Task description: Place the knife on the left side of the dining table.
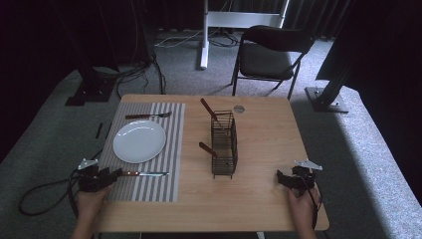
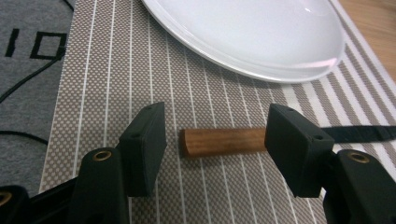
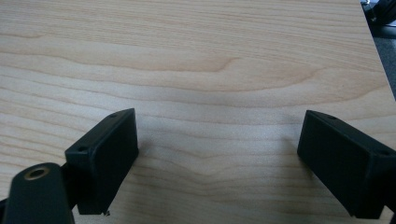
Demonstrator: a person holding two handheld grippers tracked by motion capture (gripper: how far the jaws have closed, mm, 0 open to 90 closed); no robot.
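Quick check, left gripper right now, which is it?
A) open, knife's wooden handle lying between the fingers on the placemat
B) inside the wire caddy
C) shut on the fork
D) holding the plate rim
A: in the left gripper view the left gripper stands open, and the knife handle lies on the striped placemat with a gap to one finger.

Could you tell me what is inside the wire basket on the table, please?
Two wooden handles stick out of the wire basket: one at its far end, one on its near left side. Their working ends sit behind the mesh, too small to identify.
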